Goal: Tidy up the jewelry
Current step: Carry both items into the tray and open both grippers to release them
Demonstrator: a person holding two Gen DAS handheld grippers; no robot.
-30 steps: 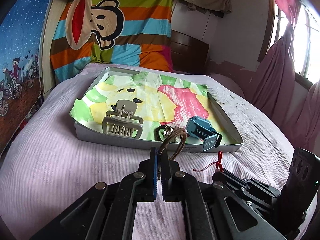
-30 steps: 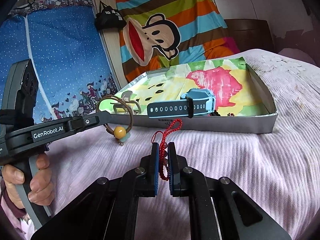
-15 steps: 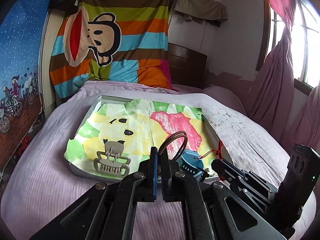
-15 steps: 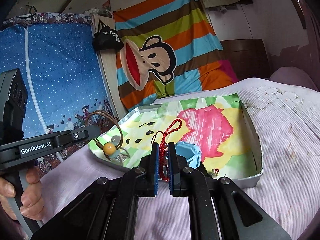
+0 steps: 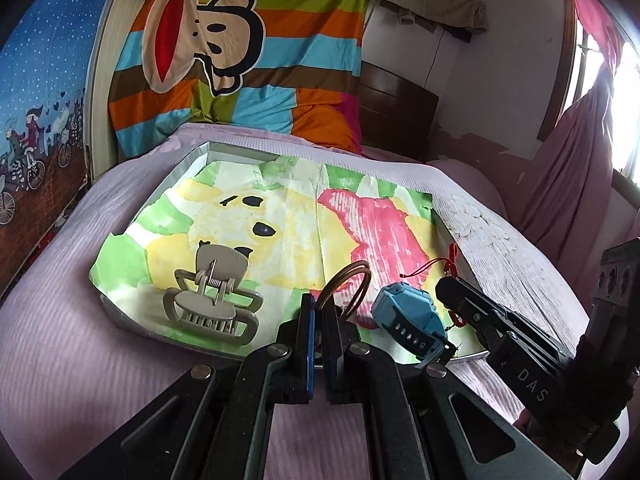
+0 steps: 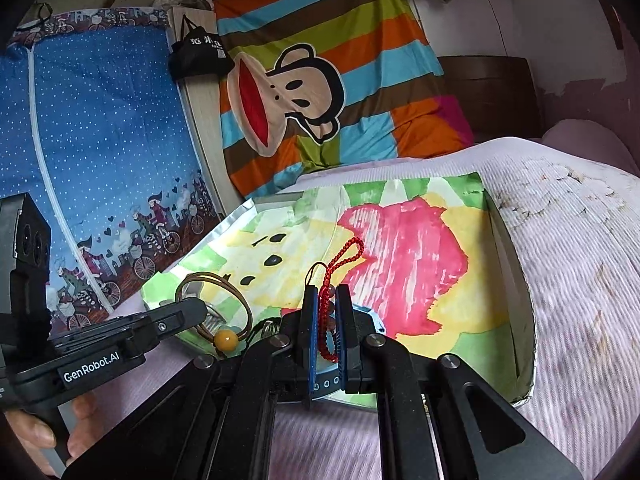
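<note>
1. Jaws of my left gripper (image 5: 319,312) are clamped on a brown cord bracelet (image 5: 347,288); its loops stick up above the tips, and its amber bead (image 6: 223,337) hangs below.
2. My right gripper (image 6: 329,312) is pinched shut on a red cord charm (image 6: 340,258), the braided loop rising toward 1 o'clock.
3. Both grippers hang over the near edge of the tray (image 5: 188,164), which lies on the bed (image 5: 52,344).
4. Inside the tray, on the painted paper (image 5: 288,216), a grey hair claw (image 5: 212,308) sits at 9 o'clock from my left jaws.
5. A blue watch (image 5: 408,320) lies at 3 o'clock, near the tray's front rim.
</note>
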